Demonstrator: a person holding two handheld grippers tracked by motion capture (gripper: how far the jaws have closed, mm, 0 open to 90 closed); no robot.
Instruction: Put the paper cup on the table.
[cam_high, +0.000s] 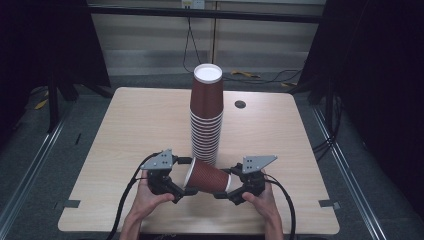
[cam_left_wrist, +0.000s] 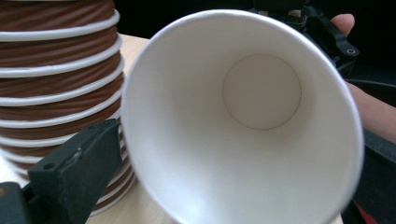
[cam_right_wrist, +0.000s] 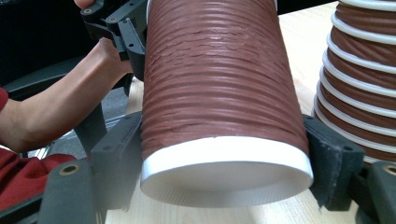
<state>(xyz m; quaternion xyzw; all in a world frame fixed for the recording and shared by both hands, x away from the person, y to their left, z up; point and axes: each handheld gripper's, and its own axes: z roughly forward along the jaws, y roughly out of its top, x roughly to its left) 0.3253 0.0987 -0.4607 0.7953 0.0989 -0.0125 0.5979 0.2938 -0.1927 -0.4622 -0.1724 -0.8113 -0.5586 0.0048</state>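
A light wooden counter (cam_high: 130, 145) with a round cable hole (cam_high: 240, 104) stands on grey floor (cam_high: 30, 165). Behind it runs a pale panelled wall (cam_high: 150, 40) with a socket (cam_high: 192, 4); black cables (cam_high: 188, 45) hang down. Dark curtains (cam_high: 380, 75) flank both sides.

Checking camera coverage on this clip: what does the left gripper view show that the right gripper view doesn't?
Left gripper view: the white inside of the loose cup, down to its round bottom, with the left gripper's jaws open at its mouth end.
Right gripper view: the cup's ribbed brown outside and white base rim, with the right gripper's jaws pressed on both sides near the base.
Both: the stack of cups, the wooden table and the other hand's gripper beyond the cup.
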